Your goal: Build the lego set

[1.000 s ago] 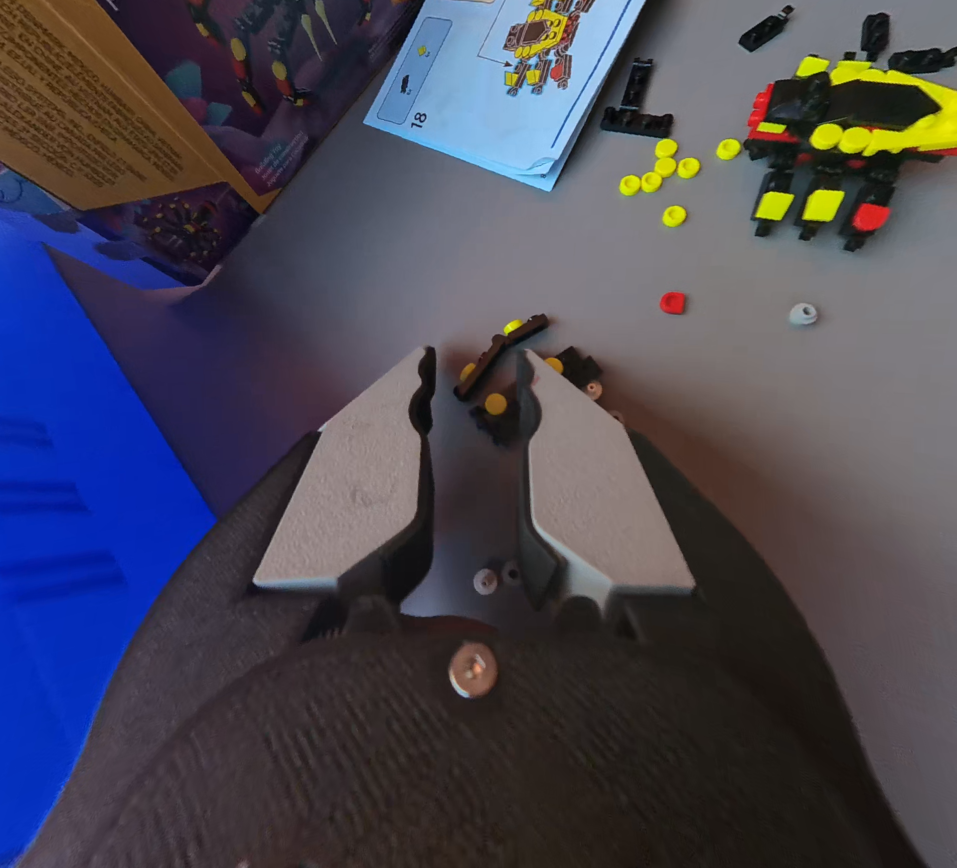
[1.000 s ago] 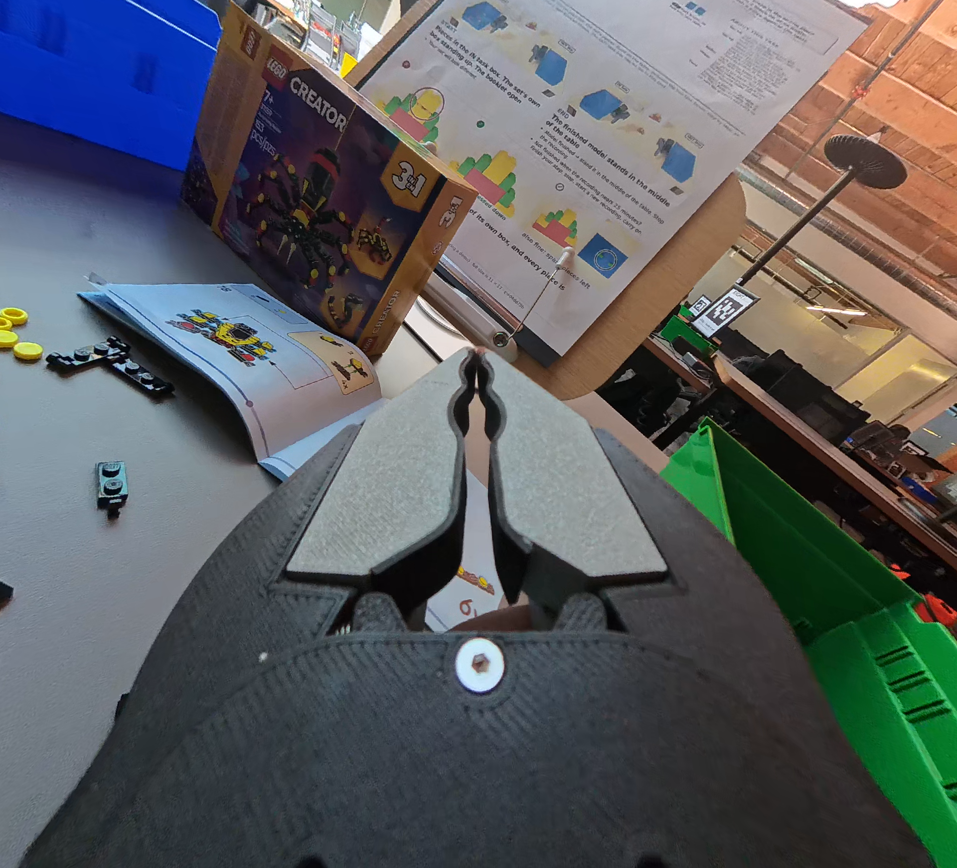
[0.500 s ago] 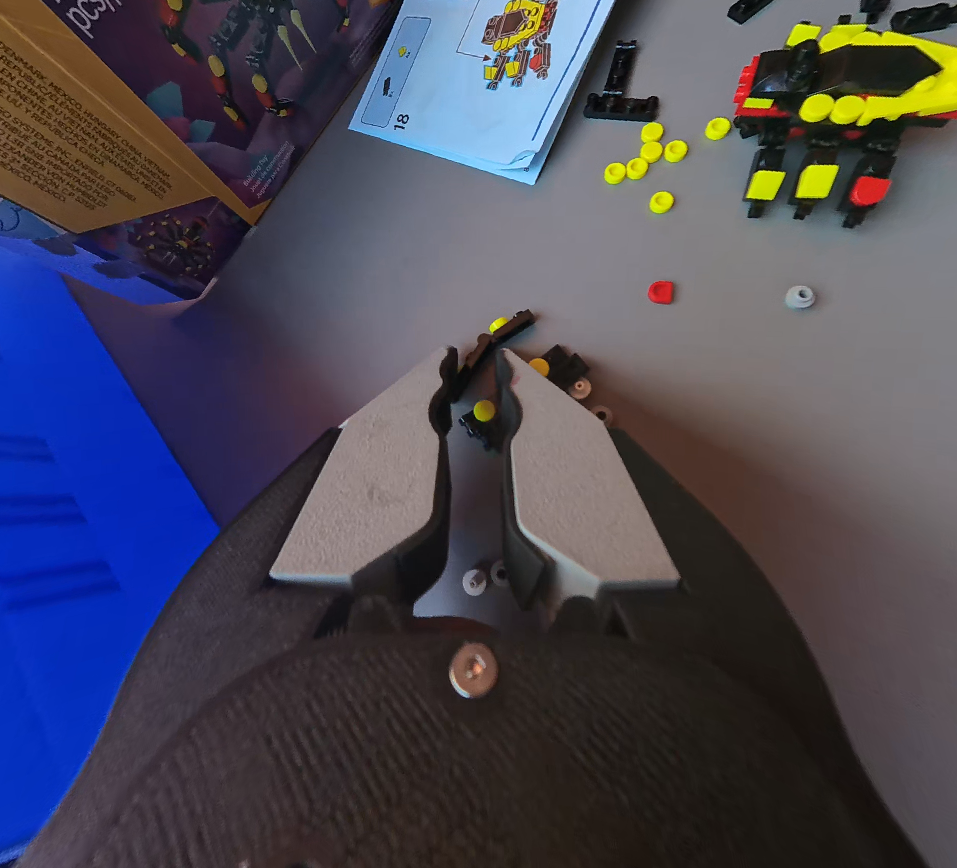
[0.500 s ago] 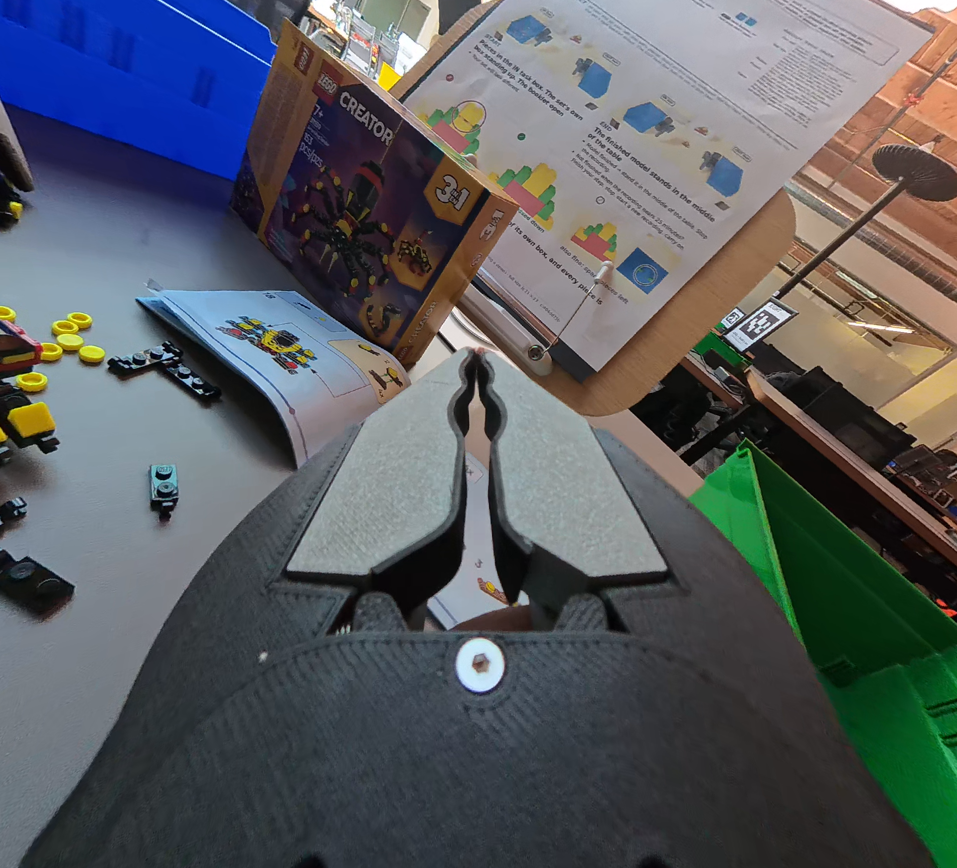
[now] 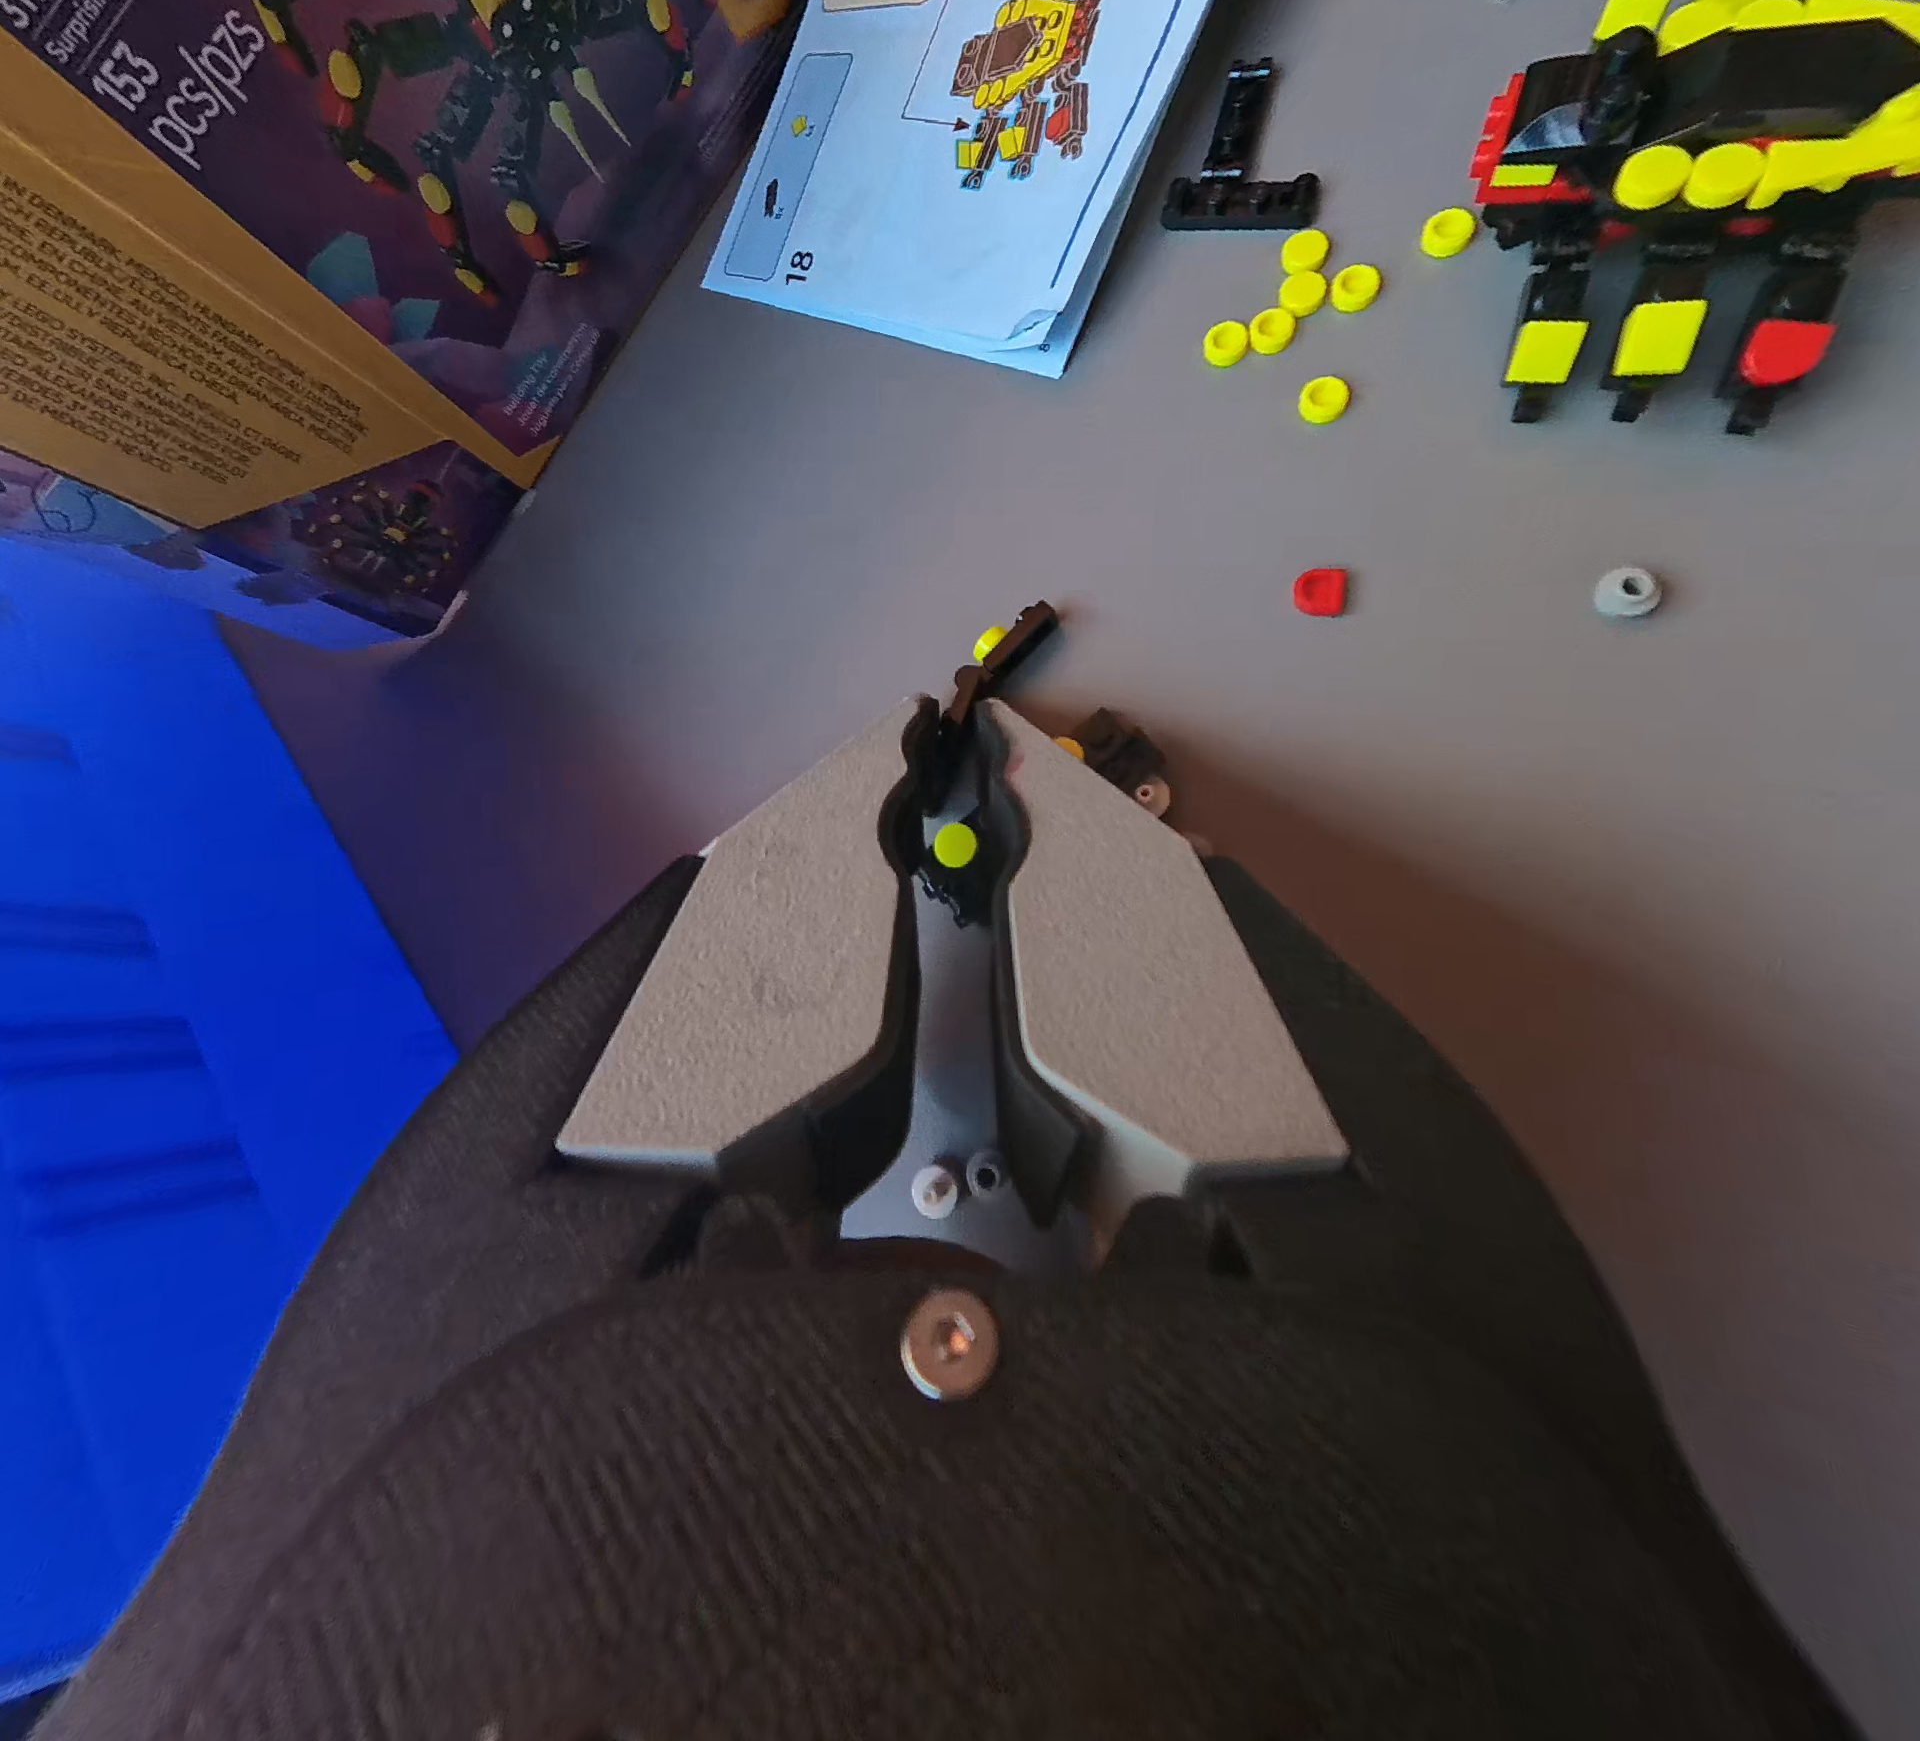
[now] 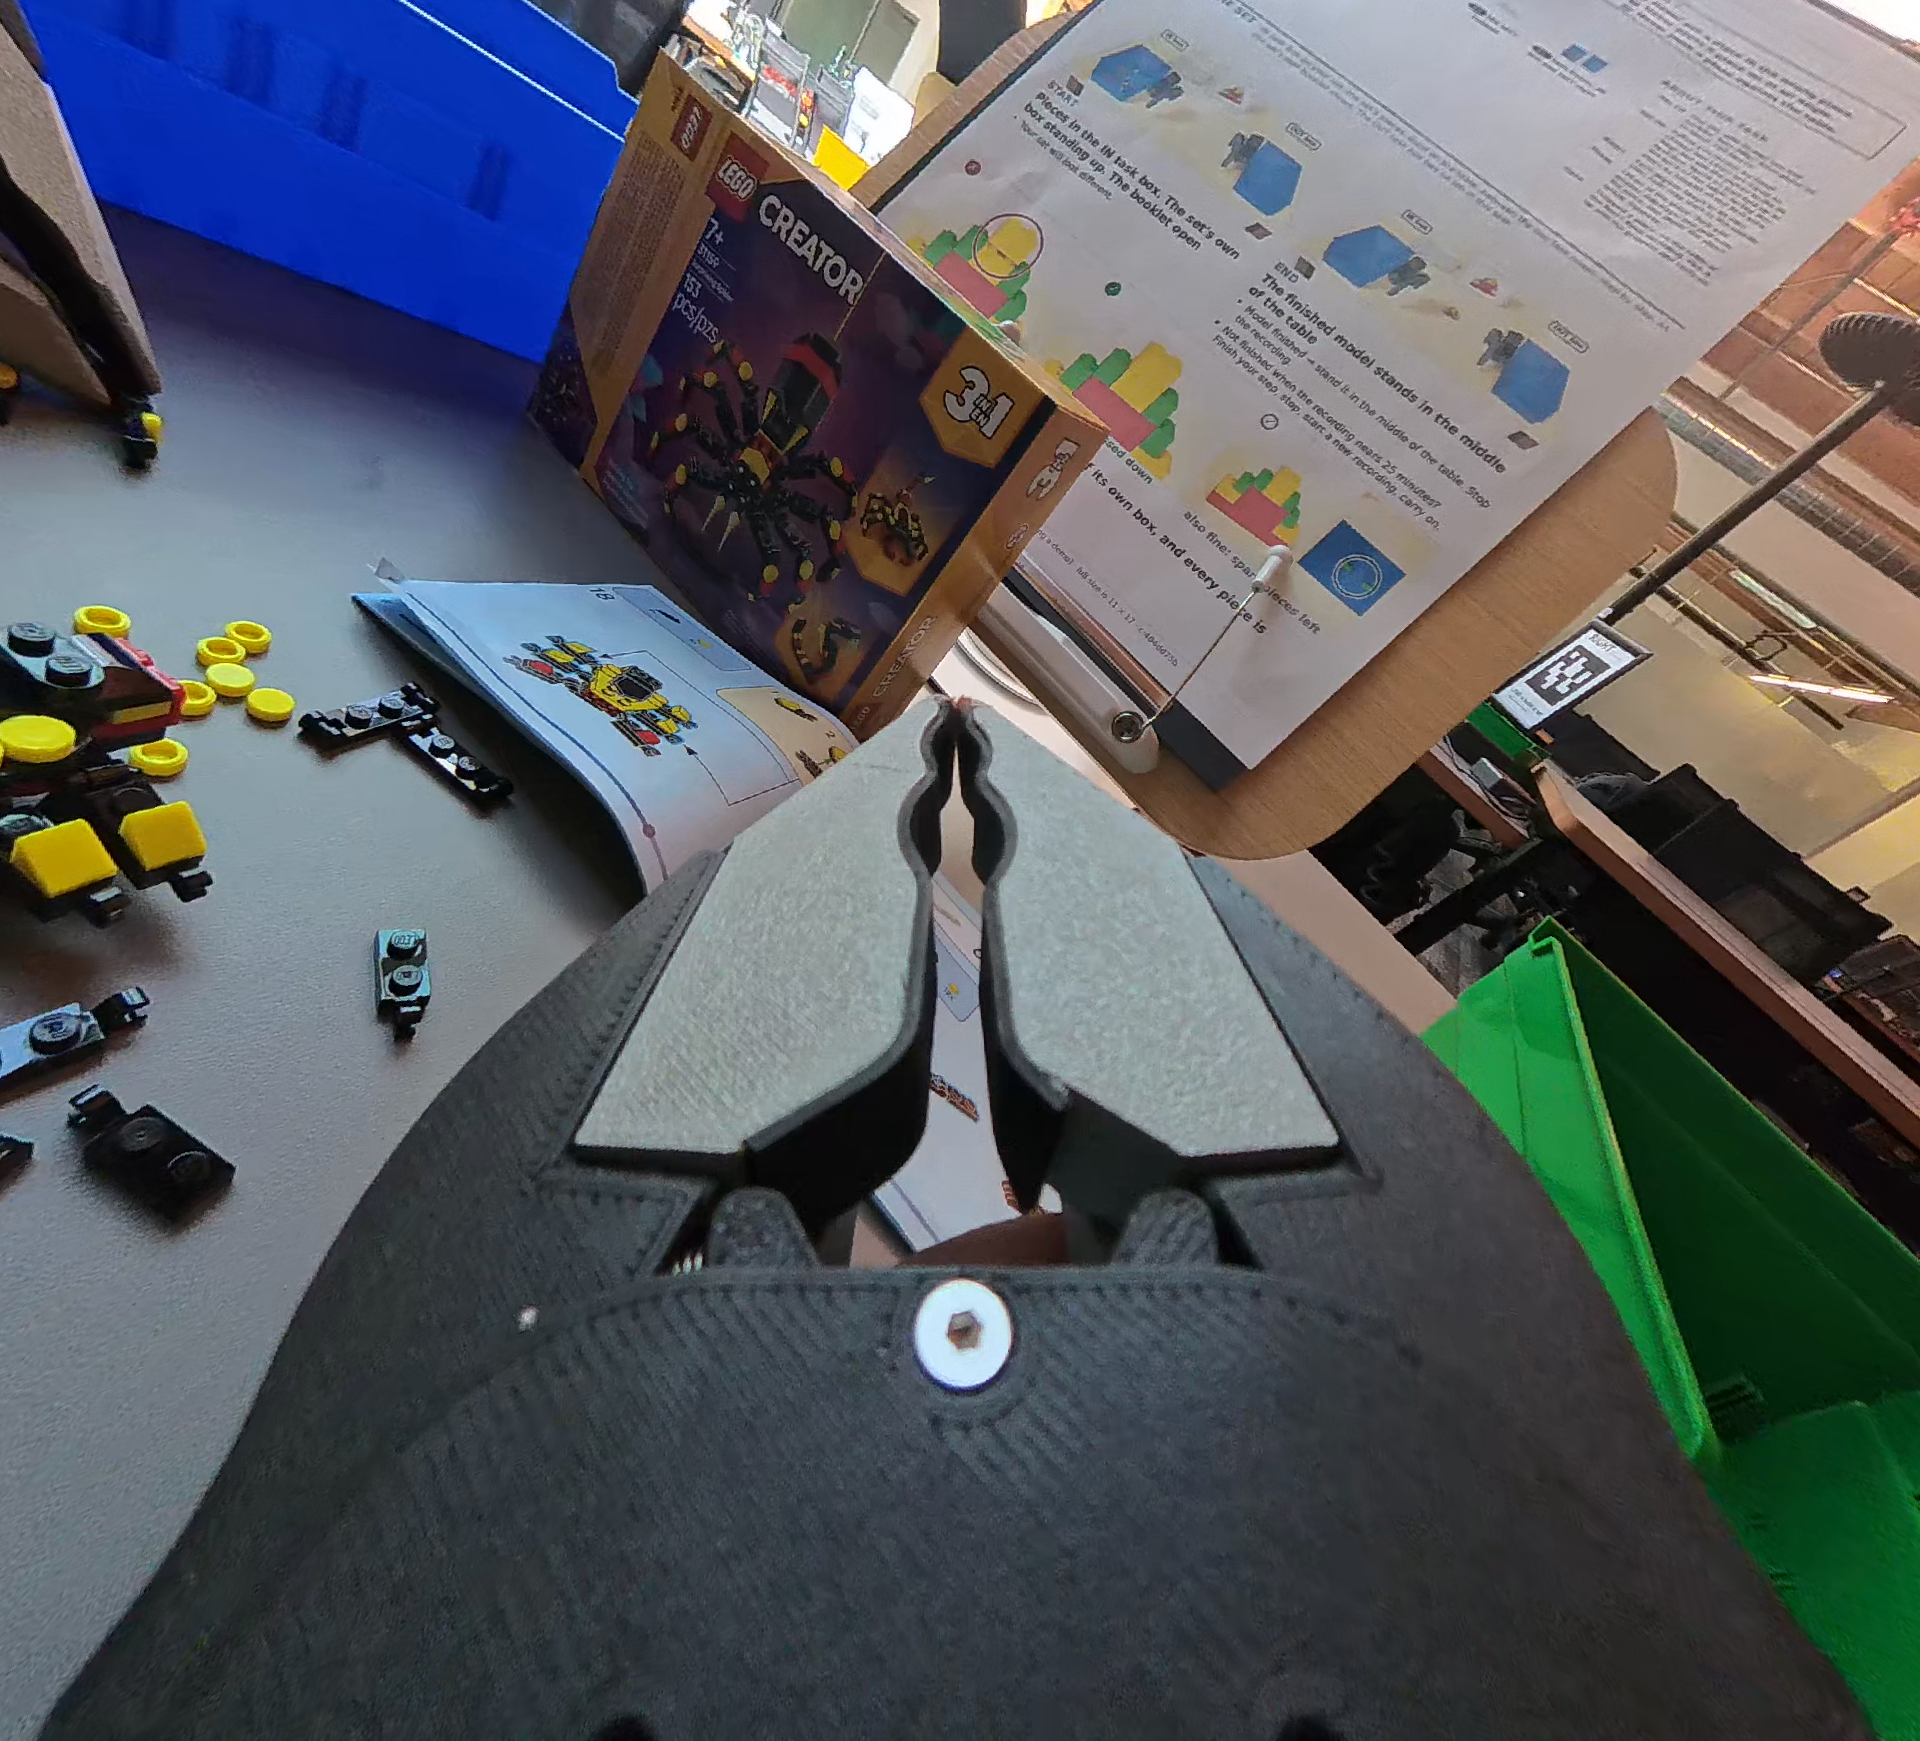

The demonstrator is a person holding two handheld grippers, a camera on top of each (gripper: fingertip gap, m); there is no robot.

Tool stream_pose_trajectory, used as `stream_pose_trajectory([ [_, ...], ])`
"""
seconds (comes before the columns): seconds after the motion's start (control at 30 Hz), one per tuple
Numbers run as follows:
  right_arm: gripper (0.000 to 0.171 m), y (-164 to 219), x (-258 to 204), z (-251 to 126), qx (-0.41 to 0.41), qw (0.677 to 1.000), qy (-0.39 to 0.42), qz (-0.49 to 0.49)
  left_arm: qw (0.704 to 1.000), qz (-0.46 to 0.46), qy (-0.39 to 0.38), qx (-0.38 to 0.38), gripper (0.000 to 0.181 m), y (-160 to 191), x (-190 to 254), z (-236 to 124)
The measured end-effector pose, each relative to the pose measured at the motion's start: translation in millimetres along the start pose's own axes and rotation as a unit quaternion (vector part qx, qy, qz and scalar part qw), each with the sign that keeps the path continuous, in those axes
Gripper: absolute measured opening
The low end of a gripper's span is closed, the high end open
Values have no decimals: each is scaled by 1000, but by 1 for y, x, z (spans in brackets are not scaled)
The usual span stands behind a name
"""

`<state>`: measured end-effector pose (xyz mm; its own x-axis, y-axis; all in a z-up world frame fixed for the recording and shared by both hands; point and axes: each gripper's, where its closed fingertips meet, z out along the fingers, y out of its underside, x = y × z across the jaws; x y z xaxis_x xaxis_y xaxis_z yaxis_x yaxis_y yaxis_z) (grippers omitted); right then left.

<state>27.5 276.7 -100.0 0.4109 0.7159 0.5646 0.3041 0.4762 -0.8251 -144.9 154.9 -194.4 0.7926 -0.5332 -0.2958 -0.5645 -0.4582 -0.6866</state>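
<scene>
Left gripper (image 5: 954, 725) jaws were apart a second ago; now clamped on the black leg segment (image 5: 997, 665) with yellow studs, its far end sticking out toward 12 o'clock. Looks like the pick is made. Partly built spider body (image 5: 1704, 143) sits at 2 o'clock on the surface (image 5: 1558, 860). Right gripper (image 6: 956, 720) jaws together, empty, aloft.

Black ribbed shells, grey-faced jaws, silver screws

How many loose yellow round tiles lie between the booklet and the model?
7 tiles: five clustered beside the black plates, one nearer the camera, one against the model. Others may be hidden.
</scene>
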Motion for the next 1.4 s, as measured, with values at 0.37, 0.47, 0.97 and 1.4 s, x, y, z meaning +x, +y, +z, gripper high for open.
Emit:
stream_pose_trajectory([
  [0.37,0,-1,0,-1,1,1000,-1,8,997,50,-67,-3,2,-3,-12,-1],
  [0.47,0,-3,0,-1,4,1000,-1,11,995,58,-85,16,2,-11,-15,-5],
  [0.97,0,-16,-28,-4,31,997,-73,8,980,118,-144,77,3,-36,-17,-18],
  [1.4,0,-1,-106,-12,-51,963,-262,-35,965,169,-165,117,2,-51,-8,-25],
])
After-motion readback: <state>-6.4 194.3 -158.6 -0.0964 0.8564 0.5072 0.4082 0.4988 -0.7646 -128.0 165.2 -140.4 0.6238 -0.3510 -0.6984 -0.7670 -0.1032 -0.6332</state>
